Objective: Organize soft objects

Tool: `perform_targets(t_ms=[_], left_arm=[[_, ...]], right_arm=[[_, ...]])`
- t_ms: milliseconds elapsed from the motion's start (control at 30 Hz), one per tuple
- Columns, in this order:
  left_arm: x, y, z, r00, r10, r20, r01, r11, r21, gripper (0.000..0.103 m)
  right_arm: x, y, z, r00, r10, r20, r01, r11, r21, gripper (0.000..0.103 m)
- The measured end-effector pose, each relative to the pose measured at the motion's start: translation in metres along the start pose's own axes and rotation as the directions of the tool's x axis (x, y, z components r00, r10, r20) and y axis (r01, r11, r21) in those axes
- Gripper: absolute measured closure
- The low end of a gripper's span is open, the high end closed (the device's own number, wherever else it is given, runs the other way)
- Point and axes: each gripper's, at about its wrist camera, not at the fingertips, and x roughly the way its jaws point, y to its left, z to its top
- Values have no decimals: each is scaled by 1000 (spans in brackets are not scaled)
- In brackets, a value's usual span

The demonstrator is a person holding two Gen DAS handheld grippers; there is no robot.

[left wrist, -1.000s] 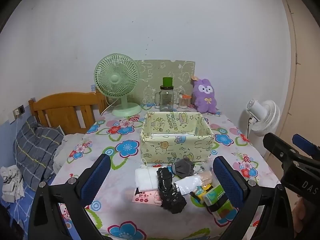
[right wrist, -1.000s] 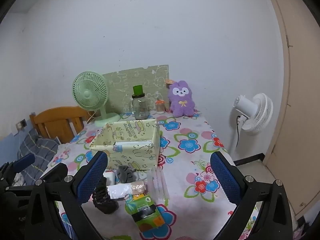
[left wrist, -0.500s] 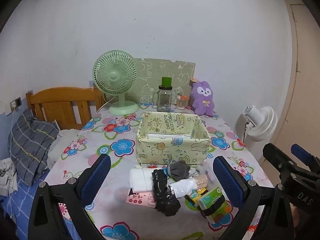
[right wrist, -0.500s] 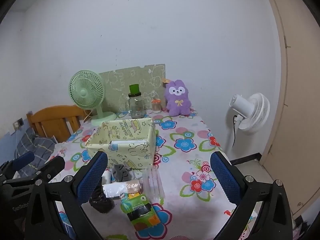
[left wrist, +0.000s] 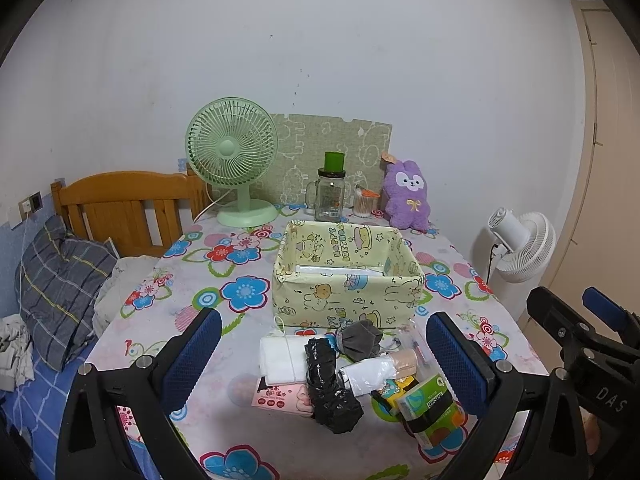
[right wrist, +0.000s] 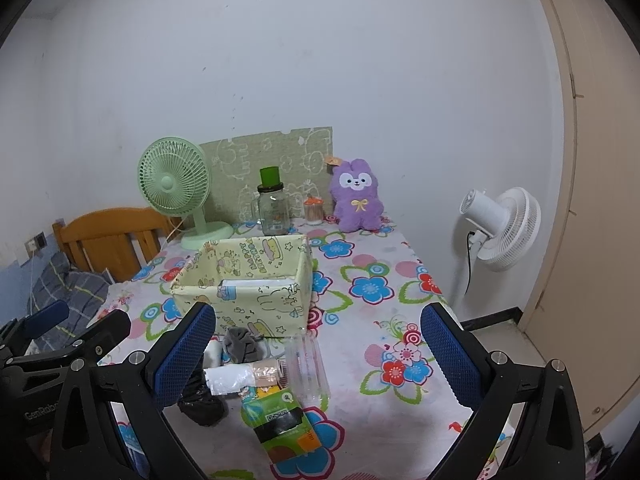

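Observation:
A yellow-green cartoon fabric box [left wrist: 347,273] stands mid-table, also in the right wrist view [right wrist: 244,280]. In front of it lies a pile: a white folded cloth [left wrist: 280,360], a black crumpled bag [left wrist: 330,388], a grey sock ball [left wrist: 360,338], a white roll [left wrist: 370,372], a green tissue pack [left wrist: 430,408] and a pink packet [left wrist: 280,396]. My left gripper [left wrist: 322,356] is open, held back above the pile. My right gripper [right wrist: 318,356] is open, above the pile's right side and a clear packet [right wrist: 306,368].
A floral cloth covers the table [left wrist: 200,292]. At the back stand a green fan [left wrist: 234,160], a glass jar [left wrist: 330,196] and a purple plush [left wrist: 406,196]. A bed with a wooden headboard [left wrist: 120,204] lies left. A white fan [right wrist: 500,228] stands right.
Both views have pulled back and risen slightly from the table; the box and pile look a little farther away. Both grippers stay open and nothing on the table has moved.

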Motion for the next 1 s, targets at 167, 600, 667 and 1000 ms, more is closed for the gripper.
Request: perform_targets(t_ms=[167,600,667,1000], left_arm=[[2,0,0,1000,5,0,-5,1000,3,0],[2,-2,-1,1000,6,11,-6,1000,7,0],[1,-2,-1,1000,11,12,-11,1000,9,0],[3,-1,-1,1000,15,11,-15,1000,9,1]], right_arm=[[0,-1,-1,1000,7,3,-7,1000,5,0],[-1,0,0,1000,6,3,-6,1000,10,0],[0,0,-1,1000,6,2,-6,1000,11,0],[-1,-2,0,1000,1,5,-1,1000,8,0]])
